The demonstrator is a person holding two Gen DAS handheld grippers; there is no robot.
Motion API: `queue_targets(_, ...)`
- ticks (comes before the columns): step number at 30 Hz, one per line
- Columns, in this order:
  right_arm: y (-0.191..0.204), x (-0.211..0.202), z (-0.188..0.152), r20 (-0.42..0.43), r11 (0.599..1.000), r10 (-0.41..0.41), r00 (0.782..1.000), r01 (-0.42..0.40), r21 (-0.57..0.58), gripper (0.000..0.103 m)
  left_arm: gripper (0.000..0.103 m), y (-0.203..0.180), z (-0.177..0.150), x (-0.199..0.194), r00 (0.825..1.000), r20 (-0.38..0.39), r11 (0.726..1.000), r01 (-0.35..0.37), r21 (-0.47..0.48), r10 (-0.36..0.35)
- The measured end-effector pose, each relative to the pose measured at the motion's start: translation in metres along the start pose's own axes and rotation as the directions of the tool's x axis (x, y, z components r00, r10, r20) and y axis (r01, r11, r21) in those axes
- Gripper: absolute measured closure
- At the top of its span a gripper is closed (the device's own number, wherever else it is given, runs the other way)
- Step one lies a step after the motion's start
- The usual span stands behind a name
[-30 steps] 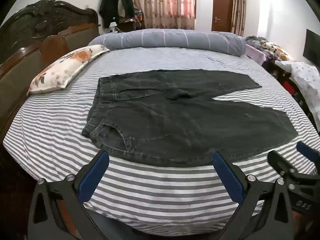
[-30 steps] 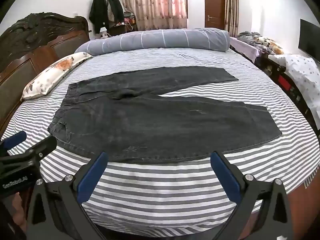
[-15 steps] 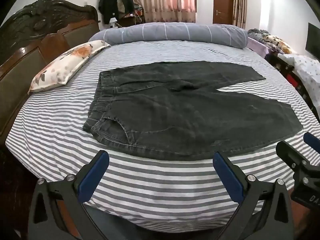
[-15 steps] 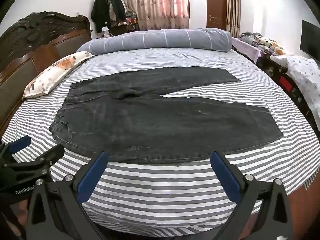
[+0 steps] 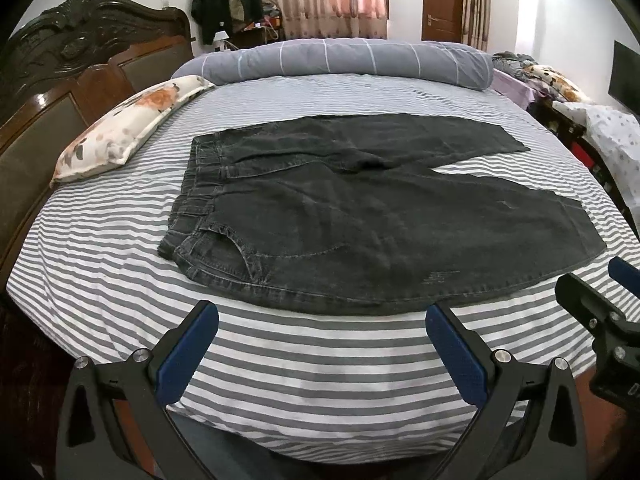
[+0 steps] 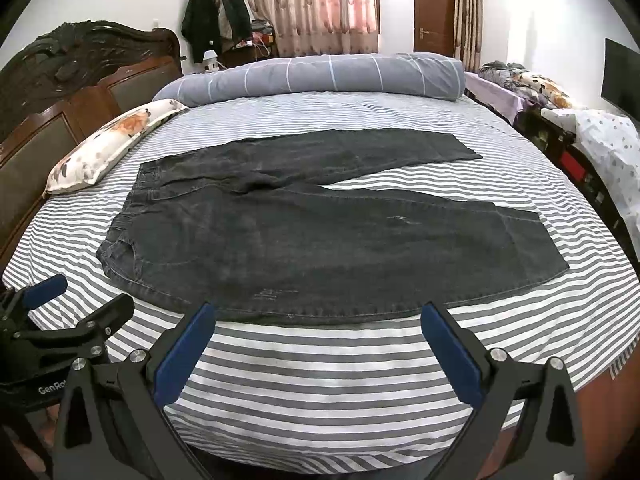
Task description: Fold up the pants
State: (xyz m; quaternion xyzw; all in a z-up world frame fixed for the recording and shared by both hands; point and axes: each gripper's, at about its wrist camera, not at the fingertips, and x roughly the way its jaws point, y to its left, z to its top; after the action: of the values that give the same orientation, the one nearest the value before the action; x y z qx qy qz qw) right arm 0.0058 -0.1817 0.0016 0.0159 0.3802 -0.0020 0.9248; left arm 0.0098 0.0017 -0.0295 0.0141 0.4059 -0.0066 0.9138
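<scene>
Closer now: flat dark-denim pants

"GenRo", cut off, on left tool body

A home bedroom: a bed in striped sheets with a carved wooden headboard, a floral pillow, coats hung by curtains, and a wooden door

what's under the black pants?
The striped bedsheet shows all around the black pants, which lie flat on it. Whatever lies directly beneath the fabric is covered.
</scene>
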Motion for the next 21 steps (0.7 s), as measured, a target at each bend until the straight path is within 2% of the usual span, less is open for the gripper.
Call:
queue_targets(3,-0.0008,0.0008,-0.0011,-0.003,1.000,0.005,1.000,-0.005,0.003,0.001,0.000,0.0040,-0.0029,-0.0002,1.000,0.029,1.000,0.012,-0.021,-0.011)
queue_targets(13,-0.0027,0.0032,-0.0025,-0.006,1.000,0.003,1.000,-0.003,-0.002,0.001,0.000,0.0075,-0.0049,0.0045,1.000,-0.009,1.000,-0.016,-0.027,0.016)
queue_targets(21,-0.0038,0.0045,-0.0002,-0.011,1.000,0.000,1.000,0.000,0.002,0.001,0.000,0.0074,0.0003,-0.0020,0.999,-0.003,0.999,-0.038,-0.024,0.038)
